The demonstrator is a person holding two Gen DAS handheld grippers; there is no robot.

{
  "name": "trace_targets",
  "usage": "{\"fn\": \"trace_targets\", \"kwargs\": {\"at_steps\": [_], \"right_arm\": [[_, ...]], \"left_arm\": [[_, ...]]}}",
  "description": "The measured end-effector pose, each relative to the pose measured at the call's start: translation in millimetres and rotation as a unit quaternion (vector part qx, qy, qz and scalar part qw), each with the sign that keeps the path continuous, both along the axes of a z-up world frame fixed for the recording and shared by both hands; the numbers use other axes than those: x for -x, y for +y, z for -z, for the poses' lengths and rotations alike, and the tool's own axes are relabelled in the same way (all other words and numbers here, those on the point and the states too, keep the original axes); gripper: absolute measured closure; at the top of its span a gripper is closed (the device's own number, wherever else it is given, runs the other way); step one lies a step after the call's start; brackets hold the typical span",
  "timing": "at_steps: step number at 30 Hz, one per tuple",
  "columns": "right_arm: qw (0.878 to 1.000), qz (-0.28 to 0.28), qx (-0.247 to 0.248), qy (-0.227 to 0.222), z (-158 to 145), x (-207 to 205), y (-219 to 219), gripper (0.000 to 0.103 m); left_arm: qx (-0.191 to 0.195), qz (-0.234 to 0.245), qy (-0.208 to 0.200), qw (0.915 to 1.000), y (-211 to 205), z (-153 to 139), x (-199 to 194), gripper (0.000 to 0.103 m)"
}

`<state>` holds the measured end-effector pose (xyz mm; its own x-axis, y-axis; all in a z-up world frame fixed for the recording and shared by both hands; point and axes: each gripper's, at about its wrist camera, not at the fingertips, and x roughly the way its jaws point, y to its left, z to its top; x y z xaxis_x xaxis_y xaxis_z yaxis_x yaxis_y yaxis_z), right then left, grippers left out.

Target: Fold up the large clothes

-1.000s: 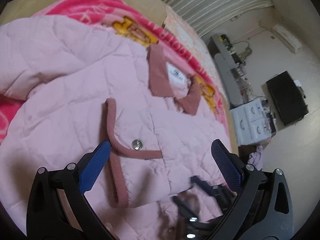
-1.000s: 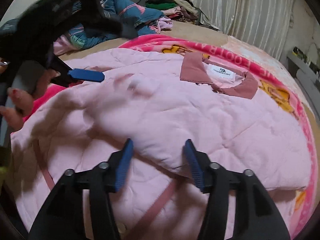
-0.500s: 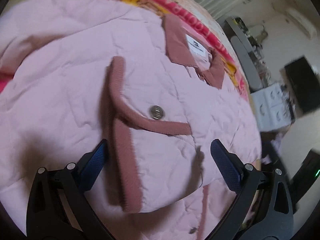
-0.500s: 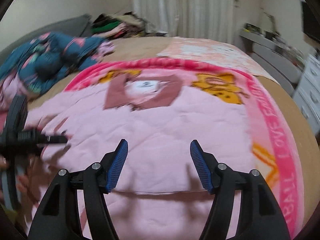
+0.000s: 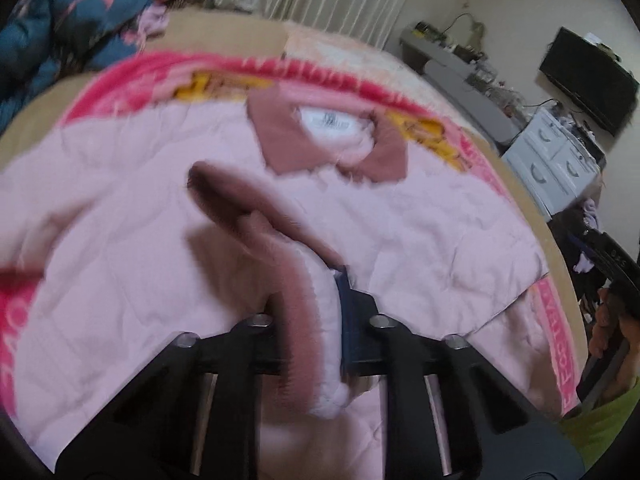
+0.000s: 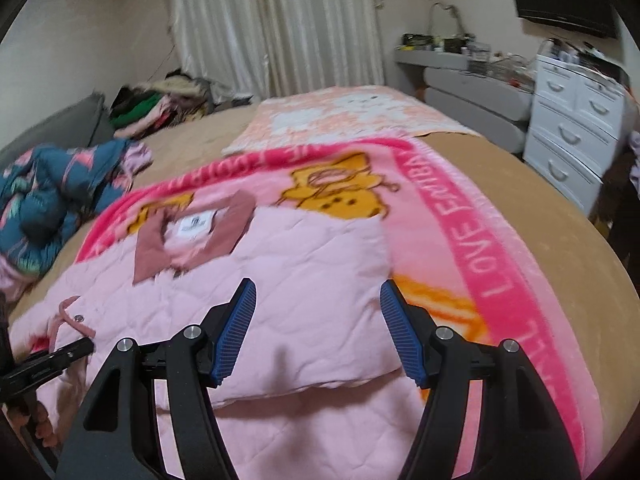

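Your left tool (image 5: 316, 300) is clamped tight on the dark-pink trimmed cuff (image 5: 296, 280) of the 1 pink quilted jacket (image 6: 304, 264); your right tool (image 6: 318, 330) hangs about half open over its 5 o'clock corner, holding nothing; the jacket lies flat on the pink blanket (image 6: 492, 248) on the bed (image 6: 532, 184).

Our right tool (image 6: 316, 330) has its blue pads spread apart over the pink quilted jacket (image 6: 304, 264), nothing pinched between them. The jacket lies on a pink blanket (image 6: 492, 256) on the bed (image 6: 560, 216), dusty-rose collar (image 6: 192, 236) facing the curtains (image 6: 276, 24). Left tool (image 6: 60, 354) grips the trimmed edge at far left.
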<state>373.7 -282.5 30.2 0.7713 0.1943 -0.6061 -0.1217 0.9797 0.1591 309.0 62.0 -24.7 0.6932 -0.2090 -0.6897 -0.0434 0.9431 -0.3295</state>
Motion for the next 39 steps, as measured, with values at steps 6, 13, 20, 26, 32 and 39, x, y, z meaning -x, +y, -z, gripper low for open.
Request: {"fn": "trace_targets", "kwargs": {"at_steps": [6,13,20,26,32,39], "right_arm": [[0.999,0.031,-0.022,-0.01,-4.2,-1.7,-20.5,0.04],[0.999,0.03,-0.027,-0.009,1.6,-8.2,-20.8,0.04],[1.0,-0.013,0.005,0.003,11.7,-16.3,7.4,0.04],[0.996,-0.067,0.045,0.03,33.3,-24.4,47.6,0.04],[0.991,-0.105,0.063,0.053,51.1,-26.3,76.2,0.04],[0.986,-0.079,0.08,0.119,81.5,-41.6,64.8,0.041]], "left_arm": [[-0.009,-0.011,-0.093,0.9956,10.0,-64.2,0.5,0.098],[0.006,-0.055,-0.091,0.9943,55.4,-65.8,-12.8,0.098],[0.013,-0.077,-0.018,0.9968,75.8,-14.1,-25.4,0.098],[-0.014,-0.079,0.021,0.9965,77.6,11.5,-26.4,0.097],[-0.029,-0.076,0.039,0.9959,78.2,25.2,-25.1,0.095],[-0.035,-0.075,0.059,0.9948,79.4,38.6,-24.6,0.09]]}}
